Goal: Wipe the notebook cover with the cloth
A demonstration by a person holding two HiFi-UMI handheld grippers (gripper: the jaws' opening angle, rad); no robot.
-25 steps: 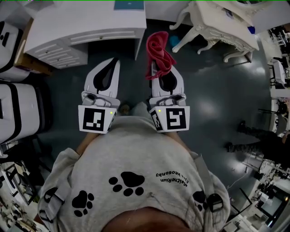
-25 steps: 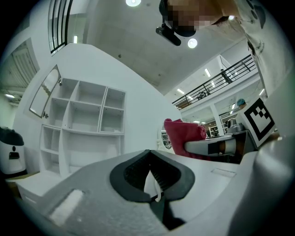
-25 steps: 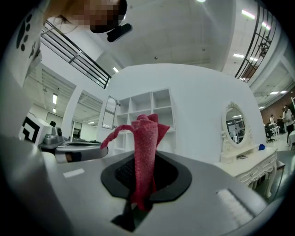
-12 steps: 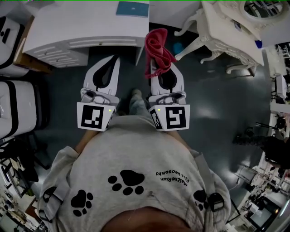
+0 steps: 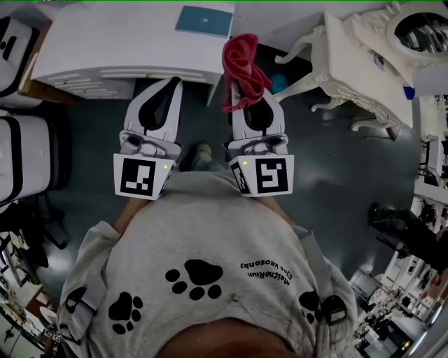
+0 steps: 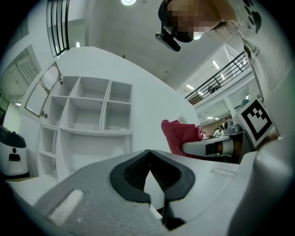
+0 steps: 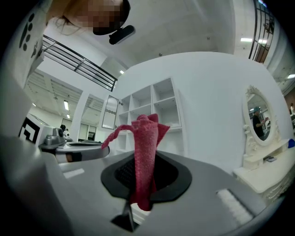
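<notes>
Since a second ago the white desk has slid lower into the head view and more of the teal flat notebook (image 5: 204, 19) shows, so the person seems to be stepping toward it with both grippers held out front. Notebook lies flat on the white tabletop (image 5: 105, 38), near its right end, cover up and with nothing on it. Right gripper (image 5: 256, 105) has its jaws clamped on the red terry cloth (image 5: 241, 64); the cloth stands up out of the jaws in a loose bunch, likely kept free so it can be pressed down as a wiping pad. It is not on the notebook yet, so wiping has not begun. Left gripper (image 5: 172, 85) has jaws together at the tips on nothing, probably free to steady the notebook. Desk drawers (image 5: 150, 68) are shut, contents hidden. White cubby shelf (image 6: 87, 110) on the wall has open compartments that look empty.
</notes>
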